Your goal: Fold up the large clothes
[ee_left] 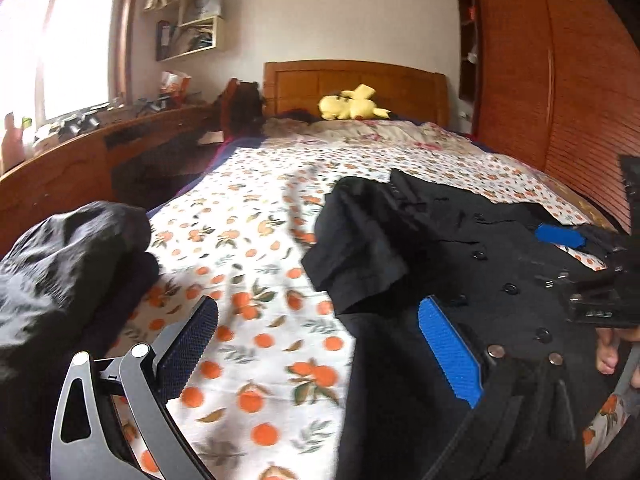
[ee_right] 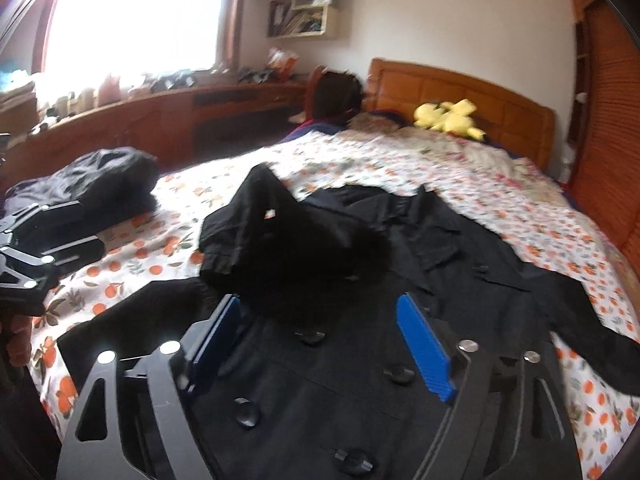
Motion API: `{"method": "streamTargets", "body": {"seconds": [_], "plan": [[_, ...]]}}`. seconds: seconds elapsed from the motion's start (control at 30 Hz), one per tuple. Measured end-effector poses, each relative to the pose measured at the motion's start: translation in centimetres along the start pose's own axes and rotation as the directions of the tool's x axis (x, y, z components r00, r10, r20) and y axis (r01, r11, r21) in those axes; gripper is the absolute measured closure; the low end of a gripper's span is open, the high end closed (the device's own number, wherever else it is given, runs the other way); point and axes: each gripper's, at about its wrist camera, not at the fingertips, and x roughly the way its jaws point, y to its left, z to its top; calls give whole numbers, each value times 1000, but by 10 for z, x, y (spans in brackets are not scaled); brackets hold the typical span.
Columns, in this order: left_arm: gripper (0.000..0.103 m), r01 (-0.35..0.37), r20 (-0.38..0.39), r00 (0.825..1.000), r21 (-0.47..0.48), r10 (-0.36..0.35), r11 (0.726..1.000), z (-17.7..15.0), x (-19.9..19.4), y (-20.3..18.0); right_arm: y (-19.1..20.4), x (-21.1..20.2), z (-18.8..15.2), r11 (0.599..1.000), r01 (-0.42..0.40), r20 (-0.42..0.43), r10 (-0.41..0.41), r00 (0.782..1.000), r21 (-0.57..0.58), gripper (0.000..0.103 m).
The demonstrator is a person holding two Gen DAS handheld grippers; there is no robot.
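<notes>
A dark bundle (ee_left: 68, 264) sits at the bed's left edge. The left gripper (ee_left: 320, 344) stands spread wide over the orange-print sheet (ee_left: 256, 344), pinching nothing. The black coat (ee_right: 320, 380) lies buttons-up mid-bed, one sleeve (ee_right: 280, 236) heaped across its chest. The right gripper (ee_right: 320, 332) hovers parted over the buttons, empty. Risk: that bunched sleeve may get trapped inside the fold, leaving a lumpy, crooked result.

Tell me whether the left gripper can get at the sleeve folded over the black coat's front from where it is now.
Probably yes. The left gripper is open over bare bedsheet, and the folded-over sleeve lies just ahead to its right with nothing between. The right gripper hovers over the coat's buttons, nearer than the sleeve.
</notes>
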Motion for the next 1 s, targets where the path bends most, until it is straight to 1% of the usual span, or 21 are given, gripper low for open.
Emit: {"method": "streamTargets", "body": {"seconds": [0.17, 0.23, 0.27, 0.33, 0.47, 0.5, 0.53, 0.57, 0.6, 0.67, 0.77, 0.83, 0.93, 1.0], "plan": [[2, -17, 20, 1000, -19, 18, 1000, -4, -8, 22, 27, 45, 10, 996, -85, -71, 85, 994, -5, 42], [2, -22, 20, 1000, -23, 23, 999, -5, -9, 25, 36, 65, 16, 993, -117, -101, 116, 988, -1, 51], [2, -22, 19, 1000, -25, 22, 999, -7, -10, 28, 39, 73, 18, 992, -127, -114, 127, 985, 5, 52], [2, -23, 20, 1000, -29, 23, 999, -9, -12, 33, 44, 91, 22, 990, -141, -138, 143, 980, 21, 59], [2, -23, 30, 999, -32, 24, 999, -8, -17, 35, 45, 122, 25, 987, -151, -184, 159, 970, 59, 63], [2, -24, 32, 999, -33, 25, 999, -8, -18, 36, 44, 128, 26, 986, -152, -193, 163, 968, 69, 68], [2, -23, 34, 999, -34, 24, 999, -8, -18, 36, 44, 132, 26, 986, -149, -200, 161, 966, 74, 77], [2, -21, 35, 999, -36, 22, 999, -9, -18, 36, 43, 135, 26, 985, -151, -207, 165, 964, 81, 84], [2, -20, 35, 999, -36, 21, 999, -9, -19, 36, 43, 136, 27, 984, -155, -210, 170, 963, 86, 97], [2, -22, 37, 999, -35, 23, 999, -9, -19, 36, 41, 132, 28, 981, -168, -200, 185, 962, 98, 99], [2, -15, 38, 999, -33, 17, 999, -9, -19, 35, 36, 111, 33, 976, -196, -140, 208, 968, 95, 99], [2, -3, 39, 999, -36, 4, 999, -9, -20, 34, 32, 92, 36, 976, -200, -103, 209, 973, 90, 100], [2, 6, 42, 999, -28, -5, 1000, -7, -22, 26, 21, 50, 36, 976, -203, -32, 206, 978, 80, 100], [2, 18, 45, 999, -20, -17, 1000, -6, -22, 17, 12, 24, 32, 977, -197, -7, 198, 980, 76, 100]]}}
